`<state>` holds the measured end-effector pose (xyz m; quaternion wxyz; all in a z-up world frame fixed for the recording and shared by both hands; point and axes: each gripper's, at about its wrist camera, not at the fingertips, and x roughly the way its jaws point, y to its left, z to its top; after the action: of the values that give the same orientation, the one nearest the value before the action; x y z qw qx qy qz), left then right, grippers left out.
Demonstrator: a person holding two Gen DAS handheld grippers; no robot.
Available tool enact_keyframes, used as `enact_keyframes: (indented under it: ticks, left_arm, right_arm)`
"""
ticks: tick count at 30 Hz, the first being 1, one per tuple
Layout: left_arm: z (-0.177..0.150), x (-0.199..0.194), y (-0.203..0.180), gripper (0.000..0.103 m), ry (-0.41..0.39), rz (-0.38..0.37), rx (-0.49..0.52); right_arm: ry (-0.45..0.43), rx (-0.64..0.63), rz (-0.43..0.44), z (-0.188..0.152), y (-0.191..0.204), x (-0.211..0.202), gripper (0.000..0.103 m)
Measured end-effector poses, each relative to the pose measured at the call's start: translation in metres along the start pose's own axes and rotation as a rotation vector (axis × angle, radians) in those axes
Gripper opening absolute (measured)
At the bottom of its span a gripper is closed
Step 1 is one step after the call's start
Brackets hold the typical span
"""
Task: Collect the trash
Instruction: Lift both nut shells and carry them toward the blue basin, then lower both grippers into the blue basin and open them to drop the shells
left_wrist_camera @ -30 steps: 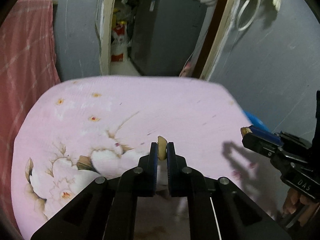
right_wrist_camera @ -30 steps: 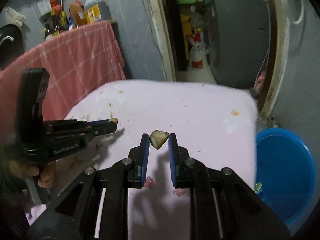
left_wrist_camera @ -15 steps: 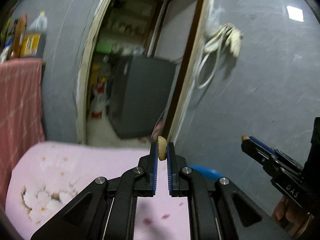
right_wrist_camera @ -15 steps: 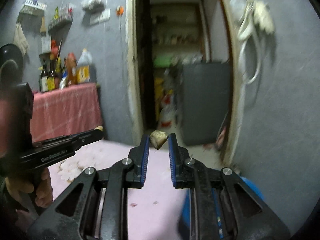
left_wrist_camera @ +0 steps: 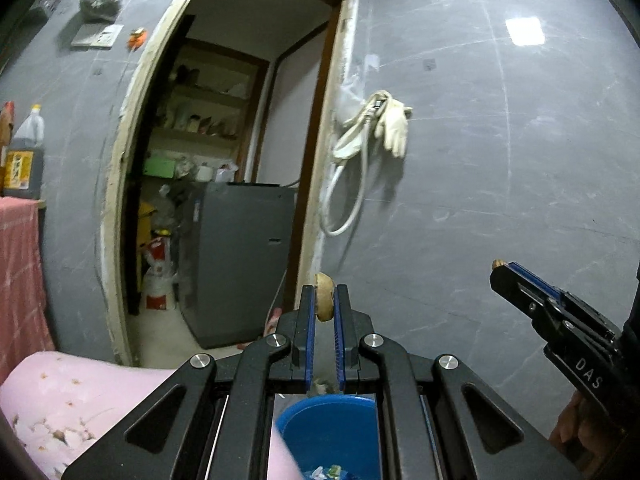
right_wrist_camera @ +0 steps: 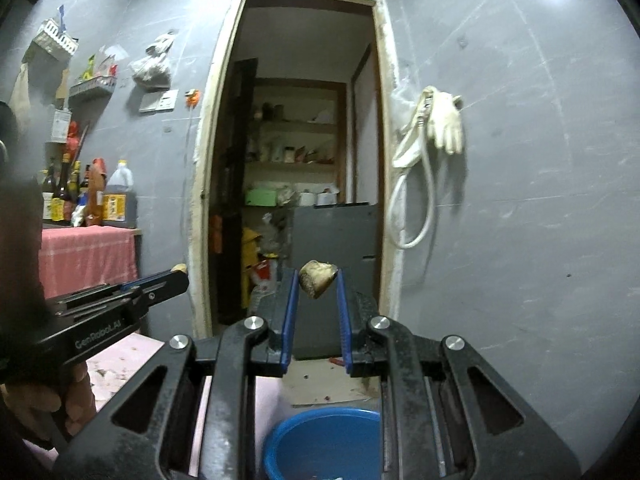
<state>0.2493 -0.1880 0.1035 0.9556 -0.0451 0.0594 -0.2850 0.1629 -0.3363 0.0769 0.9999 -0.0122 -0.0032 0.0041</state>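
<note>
- Trash: 2 bits, 1 per gripper. Our left gripper (left_wrist_camera: 324, 300) is pinched narrow on a thin tan scrap (left_wrist_camera: 324, 297), which stands on edge between the blue pads w/ its top poking past the tips.
- Our right gripper (right_wrist_camera: 318, 286) clamps a chunkier tan-and-brown lump (right_wrist_camera: 317, 279) right at the fingertips; jaws sit a bit wider than on the left, pads pressing both sides of it.
- Both grippers point roughly level toward the grey wall (left_wrist_camera: 500, 200) & the doorway (right_wrist_camera: 304, 140), side by side but apart.
- Blue bucket (left_wrist_camera: 332, 432) sits low in both views, under the grippers, just beside the pink floral cloth (left_wrist_camera: 80, 392). A few colourful wrappers (left_wrist_camera: 326, 472) lie in its bottom.
- In right wrist view the left gripper shows at lower left w/ a hand (right_wrist_camera: 44, 400) round its grip.
- Pale glove & hose (right_wrist_camera: 436, 132) hang on the wall right of the doorway.
</note>
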Motion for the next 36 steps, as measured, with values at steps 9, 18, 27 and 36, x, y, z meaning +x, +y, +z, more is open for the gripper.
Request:
enact_keyframes:
  ticks: [9, 18, 27, 36]
  left_arm:
    - [-0.022, 0.033, -0.018, 0.006, 0.087, -0.026, 0.003]
    - [-0.057, 0.077, -0.017, 0.006, 0.275, -0.022, -0.032]
    - [-0.109, 0.122, -0.020, 0.006, 0.523, -0.045, -0.031]
    - [-0.163, 0.159, -0.025, 0.006, 0.736, -0.007, -0.002]
  right_arm:
    - [0.049, 0.046, -0.044, -0.021, -0.035, 0.005, 0.019]
    - [0.209, 0.123, -0.023, -0.066, -0.057, 0.034, 0.019]
    - [0.373, 0.223, -0.004, -0.116, -0.079, 0.063, 0.019]
    - [0.505, 0.295, 0.025, -0.159, -0.086, 0.083, 0.019]
